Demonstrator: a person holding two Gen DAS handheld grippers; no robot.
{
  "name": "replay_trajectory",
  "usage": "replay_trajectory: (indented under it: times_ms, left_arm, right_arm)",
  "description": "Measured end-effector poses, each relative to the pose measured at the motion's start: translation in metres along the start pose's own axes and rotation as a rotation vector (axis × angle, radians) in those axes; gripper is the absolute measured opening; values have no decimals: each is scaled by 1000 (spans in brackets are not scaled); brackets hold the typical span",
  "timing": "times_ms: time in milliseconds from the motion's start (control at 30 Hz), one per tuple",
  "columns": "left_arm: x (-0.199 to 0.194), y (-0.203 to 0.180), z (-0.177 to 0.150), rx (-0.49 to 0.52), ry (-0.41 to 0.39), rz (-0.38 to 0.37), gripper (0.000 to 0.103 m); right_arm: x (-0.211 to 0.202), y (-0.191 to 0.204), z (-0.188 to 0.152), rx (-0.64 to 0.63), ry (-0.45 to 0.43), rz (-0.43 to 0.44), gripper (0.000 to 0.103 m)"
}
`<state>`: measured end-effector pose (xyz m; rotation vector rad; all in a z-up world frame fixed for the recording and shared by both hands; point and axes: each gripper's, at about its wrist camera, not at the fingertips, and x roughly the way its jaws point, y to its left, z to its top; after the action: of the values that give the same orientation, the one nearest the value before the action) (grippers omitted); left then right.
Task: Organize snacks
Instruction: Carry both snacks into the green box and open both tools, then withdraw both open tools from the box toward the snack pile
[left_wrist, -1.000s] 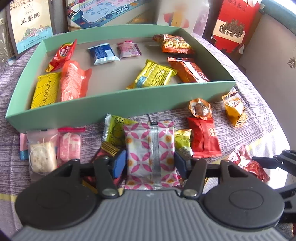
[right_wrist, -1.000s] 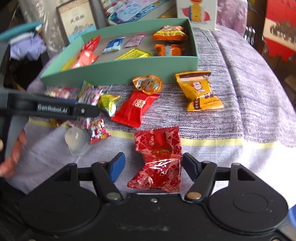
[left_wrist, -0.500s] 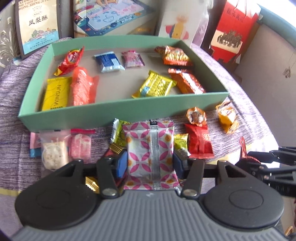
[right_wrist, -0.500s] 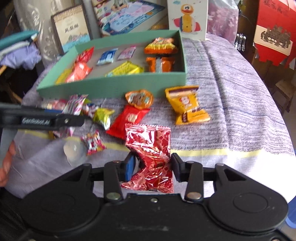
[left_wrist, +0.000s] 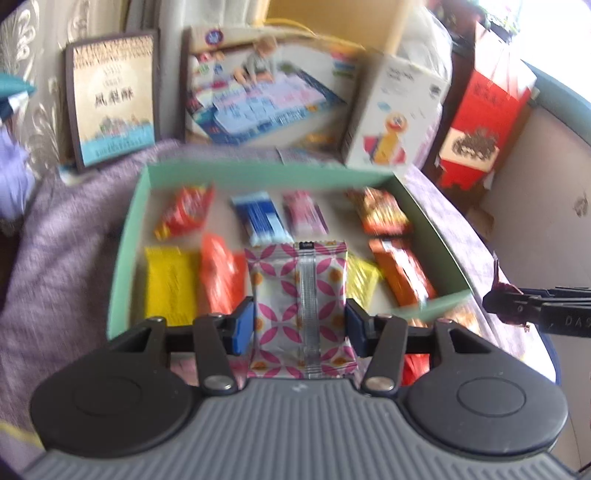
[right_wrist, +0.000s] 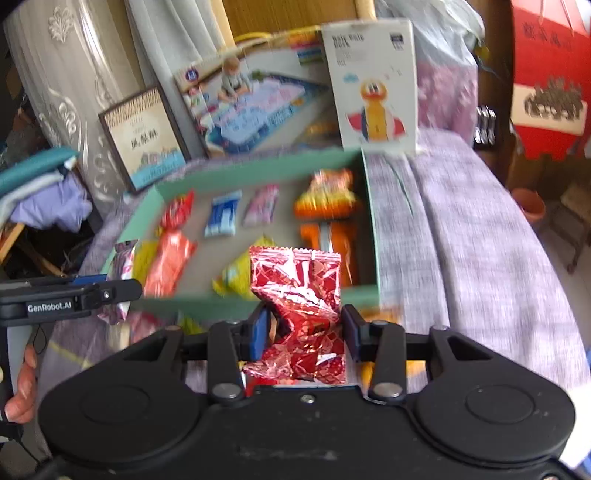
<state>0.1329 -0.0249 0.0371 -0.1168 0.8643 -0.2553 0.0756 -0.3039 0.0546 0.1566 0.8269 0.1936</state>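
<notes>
My left gripper (left_wrist: 300, 325) is shut on a white packet with a pink petal pattern (left_wrist: 301, 306), held upright in the air over the near part of the green box (left_wrist: 122, 258). My right gripper (right_wrist: 304, 334) is shut on a crinkled red foil packet (right_wrist: 295, 291), lifted off the cloth just before the green box's (right_wrist: 371, 221) near wall. The box holds several snacks: red, blue, pink, yellow and orange packets. In the left wrist view the right gripper's tip shows at the right edge with a bit of red foil.
Several loose snacks lie on the purple cloth (right_wrist: 461, 240) in front of the box, mostly hidden by the grippers. Behind the box stand a framed picture (left_wrist: 114, 99), a play-mat box (left_wrist: 266, 96), a white duck carton (right_wrist: 373, 88) and a red carton (left_wrist: 484, 122). A person's hand (right_wrist: 22, 384) holds the left gripper.
Both grippers closed on their packets and lifted them off the cloth, moving up and toward the box. The scene now blurs with the motion.
</notes>
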Motion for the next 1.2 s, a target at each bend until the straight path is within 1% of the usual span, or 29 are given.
replay_trajectory:
  times_ms: [100,233,433,600,667,700,733,767,800,867,933,1033,1200]
  left_arm:
    - [14,6,23,-27,-3,4,50]
    - [38,7,42,-18,14,24,50]
    - [75,7,50,-15,57,33,50]
    - [102,8,53,-12,97,42,50]
    - [108,9,52,-21,114,37,51]
    - [111,8,51,-20,120,41,57]
    - [113,7,49,-14,123,53,65]
    - [114,6,47,-9,126,65,87]
    - [115,5,46,-8,118,74,100]
    - [114,6,44,-14,103,83,101]
    - [116,8,44,-37,113,74,102]
    - [115,10,44,-63,119,68,103]
    - [103,7,40,-68,112,58,103]
  right_arm:
    - [17,4,27,9,-4,24,41]
    - [52,13,55,1,15,40,41]
    - [108,28,83,-21,52,50,41]
    - [149,29,99,-13,72,44,41]
    - [162,30,104,-15,70,40,45]
    - [165,29,104,-12,73,35,57]
    - [170,29,105,-10,77,30,74]
    - [172,29,105,-11,73,29,81]
    - [172,29,105,-15,68,32,85]
    - [171,30,104,-21,65,36,86]
    - [168,29,102,-13,63,38,96]
    - [159,27,97,-5,61,32,103]
    - [139,25,89,16,66,43,103]
